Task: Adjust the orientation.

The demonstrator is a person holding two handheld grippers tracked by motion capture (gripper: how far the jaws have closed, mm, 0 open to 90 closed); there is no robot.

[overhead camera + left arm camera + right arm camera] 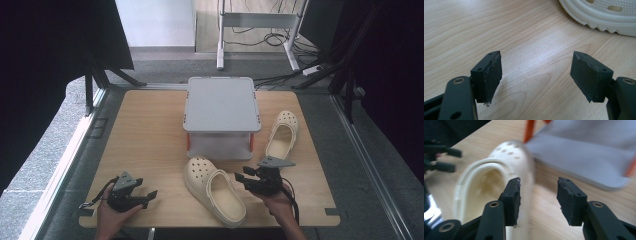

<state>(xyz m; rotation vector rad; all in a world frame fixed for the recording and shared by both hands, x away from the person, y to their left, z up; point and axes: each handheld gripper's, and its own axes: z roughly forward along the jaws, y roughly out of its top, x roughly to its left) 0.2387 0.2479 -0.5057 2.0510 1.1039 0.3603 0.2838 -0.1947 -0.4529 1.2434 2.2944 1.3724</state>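
Two pairs of black jaws stand apart with nothing between them. The right gripper [246, 179], in the person's right hand [278, 202], has its jaws spread just beside the right flank of the near cream perforated foam clog [214, 189], not touching it. The left gripper [141, 196], well to the left of that clog, rests low over the light wooden surface [145, 140], jaws wide. Behind the clog stands a grey two-tier plastic rack with orange posts [221, 117]; a second cream clog [282, 134] lies to the rack's right.
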